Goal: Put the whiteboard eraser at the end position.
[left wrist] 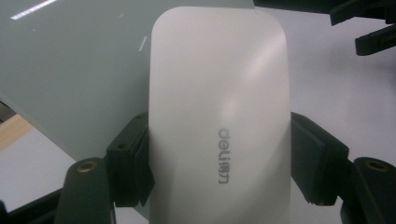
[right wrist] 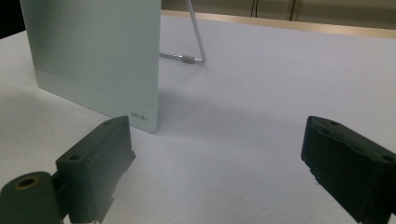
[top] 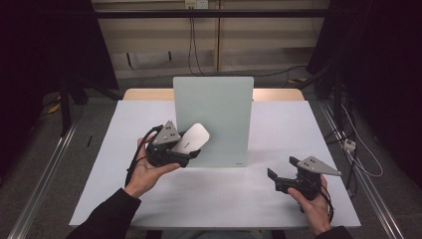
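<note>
Holding the white eraser (top: pixel 191 138) in your left gripper (top: pixel 185 149), you have it lifted off the table (top: pixel 278 199), just in front of the pale green standing board (top: pixel 215 114), over the board's lower left part. Your jaws are closed on the eraser's two long sides, near its rear half, as the left gripper view shows; the pads (left wrist: pixel 133 163) press its edges and the printed face is towards the camera. Its long axis runs straight out from the jaws, up and towards the board, so the free rounded end leads. That end sits near the board's face, though you cannot tell from these pictures whether it touches. The next move likely turns on this: the board lies directly ahead along the eraser's length, so a short forward push would bring the tip against it first.

Your left hand (top: pixel 147 172) cups the gripper from below, palm up, with the wrist tilted up. Your right gripper (top: pixel 281 172) rests low, right of the board and well apart from it, jaws wide and holding nothing, pointing towards the board's lower right corner.
</note>
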`<action>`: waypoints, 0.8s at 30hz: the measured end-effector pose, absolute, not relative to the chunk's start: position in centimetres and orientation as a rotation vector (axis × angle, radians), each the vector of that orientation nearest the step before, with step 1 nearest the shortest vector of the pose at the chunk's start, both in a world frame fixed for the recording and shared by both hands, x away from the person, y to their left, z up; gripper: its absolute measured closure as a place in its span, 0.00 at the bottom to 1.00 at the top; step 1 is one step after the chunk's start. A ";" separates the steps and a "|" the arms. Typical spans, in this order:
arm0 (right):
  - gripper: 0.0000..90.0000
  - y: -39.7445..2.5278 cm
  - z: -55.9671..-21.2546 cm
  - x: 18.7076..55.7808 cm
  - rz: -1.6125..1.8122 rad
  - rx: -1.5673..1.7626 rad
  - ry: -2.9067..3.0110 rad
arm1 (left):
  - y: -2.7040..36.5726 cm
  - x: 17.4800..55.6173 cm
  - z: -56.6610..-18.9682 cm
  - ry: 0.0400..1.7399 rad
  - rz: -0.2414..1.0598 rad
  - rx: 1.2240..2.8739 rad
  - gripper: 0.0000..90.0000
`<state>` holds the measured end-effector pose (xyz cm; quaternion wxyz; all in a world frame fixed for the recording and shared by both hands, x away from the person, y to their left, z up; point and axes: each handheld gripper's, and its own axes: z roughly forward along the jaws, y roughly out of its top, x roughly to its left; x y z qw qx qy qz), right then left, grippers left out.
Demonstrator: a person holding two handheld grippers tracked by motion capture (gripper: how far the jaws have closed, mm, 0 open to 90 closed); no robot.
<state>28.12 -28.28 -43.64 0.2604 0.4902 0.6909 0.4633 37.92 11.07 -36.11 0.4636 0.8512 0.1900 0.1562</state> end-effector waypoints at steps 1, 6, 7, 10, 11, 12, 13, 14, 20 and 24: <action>0.10 -28.3 -43.6 28.1 1.256 1.333 1.868 | 11.1 37.8 -36.2 0.475 0.374 2.089 0.35; 0.10 -28.4 -43.6 28.0 1.255 1.332 1.862 | 11.0 37.6 -36.2 0.458 0.334 2.119 0.35; 0.10 -28.4 -43.6 27.9 1.254 1.330 1.862 | 11.0 37.6 -36.2 0.453 0.330 2.124 0.35; 0.10 -28.4 -43.6 27.9 1.257 1.325 1.867 | 10.7 37.6 -36.2 0.454 0.296 2.133 0.35; 0.10 -28.4 -43.6 27.9 1.258 1.326 1.867 | 10.6 37.6 -36.2 0.454 0.290 2.140 0.35; 0.10 -28.4 -43.6 27.9 1.260 1.324 1.864 | 10.5 37.5 -36.2 0.453 0.279 2.148 0.35; 0.10 -28.4 -43.6 27.9 1.260 1.323 1.864 | 10.4 37.5 -36.3 0.439 0.254 2.161 0.35; 0.10 -28.4 -43.6 27.9 1.261 1.326 1.865 | 10.3 37.5 -36.4 0.437 0.241 2.161 0.35; 0.10 -28.4 -43.6 27.9 1.262 1.322 1.866 | 9.4 37.0 -36.8 0.396 0.197 2.223 0.35; 0.10 -28.4 -43.6 27.9 1.263 1.325 1.865 | 8.7 36.6 -37.2 0.374 0.182 2.270 0.35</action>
